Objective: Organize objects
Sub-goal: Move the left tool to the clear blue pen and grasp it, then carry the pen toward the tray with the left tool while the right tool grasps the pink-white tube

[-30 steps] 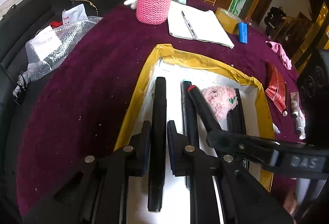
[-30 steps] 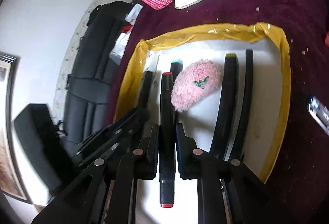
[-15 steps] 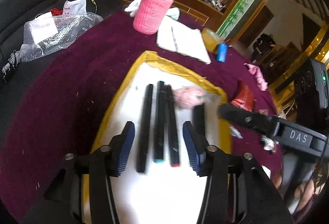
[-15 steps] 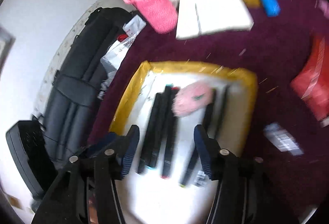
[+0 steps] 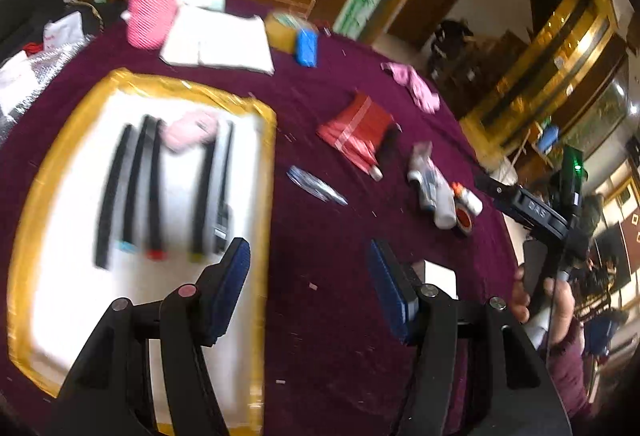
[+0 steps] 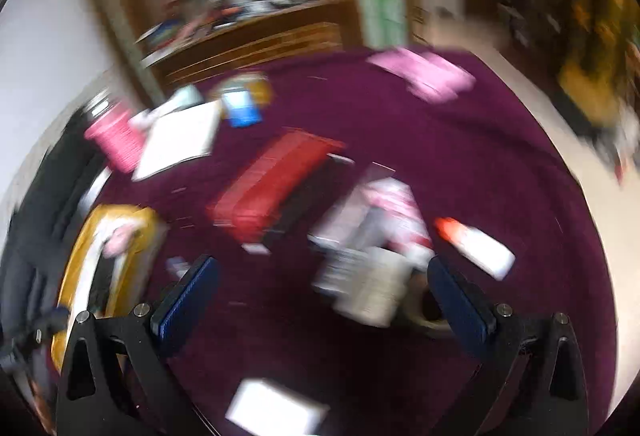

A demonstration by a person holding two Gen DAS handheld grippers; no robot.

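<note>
Left gripper [image 5: 310, 284]: blue-padded jaws spread wide, nothing between them, at the lower middle of the left wrist frame over the purple cloth surface [image 5: 320, 316].
Right gripper [image 6: 320, 300]: jaws spread wide and holding nothing, low in the right wrist frame; that view is heavily blurred.
Markers: five long black marker pens [image 5: 160, 188] lie side by side in the left half of the left wrist frame, caps coloured at their near ends.
Tray: flat white board edged in yellow tape [image 5: 266, 164] carries the pens and a fuzzy pink plush pouch [image 5: 188, 128] at their far ends.
Scattered items: red foil packet [image 5: 356, 132], clear plastic-wrapped pen [image 5: 316, 184] and white tube with printed label [image 5: 432, 188] lie right of the tray, apart from each other.
Far edge: pink knitted cup sleeve [image 5: 150, 12], open white notebook [image 5: 218, 40] and blue cylinder [image 5: 306, 46] sit at the upper left.
</note>
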